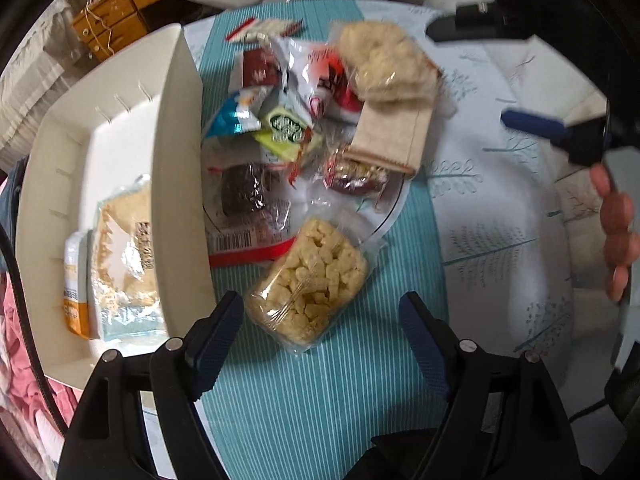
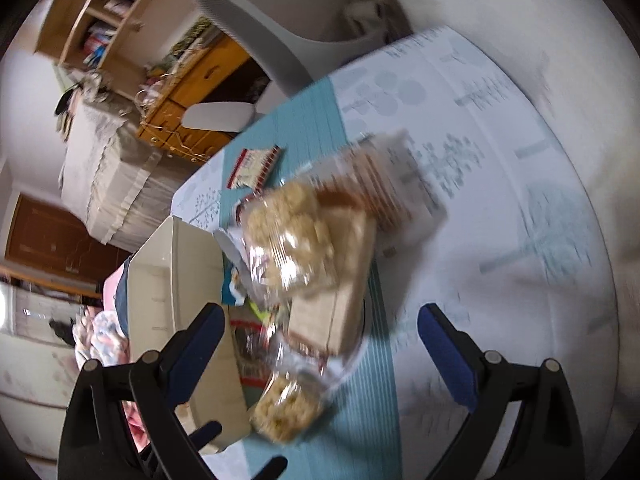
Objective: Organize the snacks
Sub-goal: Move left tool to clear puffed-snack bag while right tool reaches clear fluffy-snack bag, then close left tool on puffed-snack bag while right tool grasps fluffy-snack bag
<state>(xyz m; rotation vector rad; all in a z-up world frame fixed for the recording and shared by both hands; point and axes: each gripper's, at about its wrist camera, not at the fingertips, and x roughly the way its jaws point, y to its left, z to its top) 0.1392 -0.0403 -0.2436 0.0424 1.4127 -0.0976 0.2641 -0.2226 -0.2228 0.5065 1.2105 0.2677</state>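
The left gripper (image 1: pixel 322 336) hangs low over the teal runner (image 1: pixel 320 400) with its jaws spread wide and nothing between them. Just ahead of it lies a clear bag of puffed rice (image 1: pixel 310 284), one end on the runner, the other on the rim of the glass plate (image 1: pixel 394 210) that carries the heap of snacks (image 1: pixel 304 120). The white tray (image 1: pixel 120 140) stands right beside it on the left, with two packets (image 1: pixel 116 264) already lying inside.

The right gripper (image 2: pixel 320 344) is up above the pile, jaws also wide apart and empty; its view is badly smeared, so finer detail there is lost.

I'd guess the rice bag is the next pick. To do it well, I would come down square over the bag's middle so both pads meet the firm block and not the loose film at the ends, then close gently, as the cake looks brittle. Lift clear of the tray's near wall (image 1: pixel 180 168) before swinging left, and set it flat beside the packets.
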